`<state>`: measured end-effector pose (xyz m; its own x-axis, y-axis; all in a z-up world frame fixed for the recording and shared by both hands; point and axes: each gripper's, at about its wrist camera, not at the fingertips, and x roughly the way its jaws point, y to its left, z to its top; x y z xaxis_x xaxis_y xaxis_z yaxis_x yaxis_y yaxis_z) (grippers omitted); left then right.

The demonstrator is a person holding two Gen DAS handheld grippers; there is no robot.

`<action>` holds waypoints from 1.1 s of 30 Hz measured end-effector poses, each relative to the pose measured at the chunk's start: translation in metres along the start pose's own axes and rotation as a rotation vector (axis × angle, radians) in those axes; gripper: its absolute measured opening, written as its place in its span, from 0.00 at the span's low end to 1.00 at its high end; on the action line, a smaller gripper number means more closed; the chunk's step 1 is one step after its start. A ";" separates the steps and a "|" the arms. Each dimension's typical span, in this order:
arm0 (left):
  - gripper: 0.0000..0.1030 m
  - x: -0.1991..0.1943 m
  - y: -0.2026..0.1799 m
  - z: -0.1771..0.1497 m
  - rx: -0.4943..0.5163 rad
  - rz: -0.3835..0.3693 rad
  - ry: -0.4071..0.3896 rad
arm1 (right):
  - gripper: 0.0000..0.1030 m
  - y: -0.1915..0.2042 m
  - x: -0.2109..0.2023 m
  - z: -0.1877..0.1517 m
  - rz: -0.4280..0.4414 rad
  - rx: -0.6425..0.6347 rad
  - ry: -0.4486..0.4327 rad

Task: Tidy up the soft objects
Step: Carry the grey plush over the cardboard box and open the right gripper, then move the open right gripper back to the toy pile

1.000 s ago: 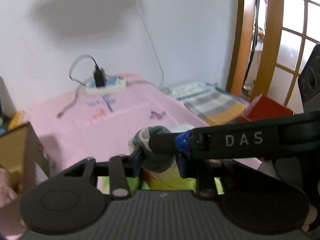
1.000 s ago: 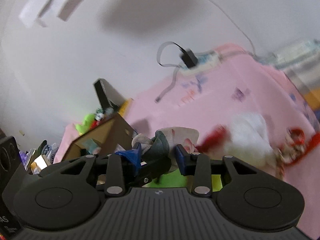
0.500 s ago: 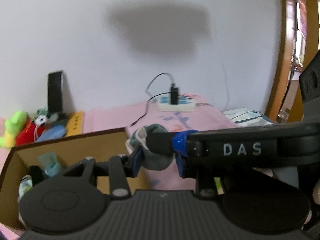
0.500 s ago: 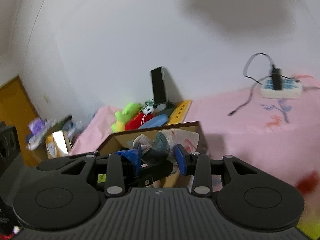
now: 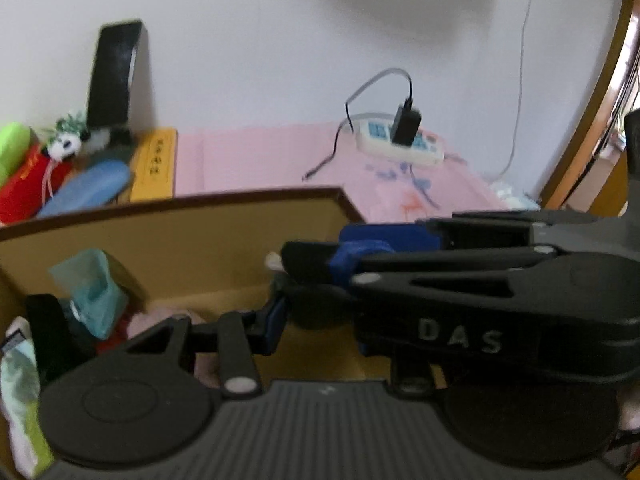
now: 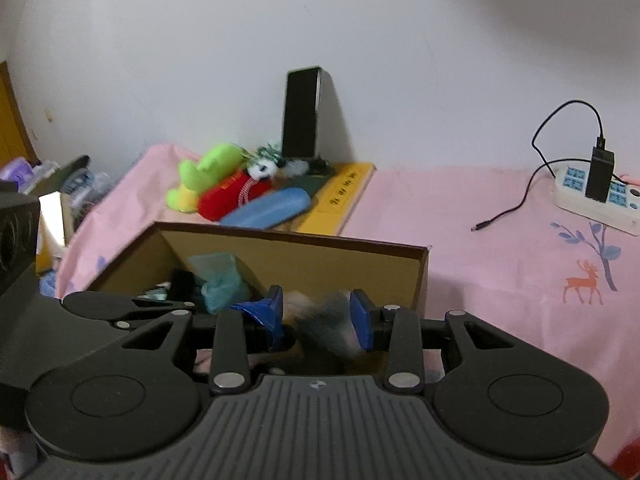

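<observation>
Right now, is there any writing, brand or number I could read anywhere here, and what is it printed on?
"DAS": pale letters on the black arm of the right claw, seen in the left wrist view.
Yellow book beside the plush toys: dark characters down its cover, too small and blurred to read.
Red plush: a small yellow mark, unreadable.
Power strip: blue sockets, no legible text.
Nothing else carries readable writing.

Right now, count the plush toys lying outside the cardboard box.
3, clustered against the wall behind the cardboard box: the green plush leftmost, the red plush beside it, the small panda on top. Others may be hidden.
</observation>
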<state>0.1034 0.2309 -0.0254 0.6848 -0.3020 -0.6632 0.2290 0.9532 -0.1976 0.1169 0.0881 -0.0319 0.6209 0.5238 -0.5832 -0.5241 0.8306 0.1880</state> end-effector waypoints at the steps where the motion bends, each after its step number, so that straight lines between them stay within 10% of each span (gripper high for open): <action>1: 0.28 0.004 0.000 0.000 -0.001 0.002 0.014 | 0.20 0.000 0.001 0.000 -0.014 0.000 0.000; 8: 0.52 0.008 0.001 0.000 -0.001 -0.049 0.046 | 0.21 -0.006 -0.009 -0.003 -0.049 0.071 -0.015; 23: 0.51 -0.055 -0.031 -0.008 0.009 -0.016 -0.079 | 0.21 -0.047 -0.097 -0.030 -0.001 0.402 -0.126; 33: 0.52 -0.073 -0.118 -0.030 0.130 -0.113 -0.079 | 0.21 -0.102 -0.167 -0.069 -0.146 0.396 -0.091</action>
<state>0.0054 0.1413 0.0250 0.7010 -0.4120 -0.5820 0.3914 0.9046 -0.1689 0.0258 -0.0971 -0.0083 0.7300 0.3949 -0.5579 -0.1734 0.8965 0.4077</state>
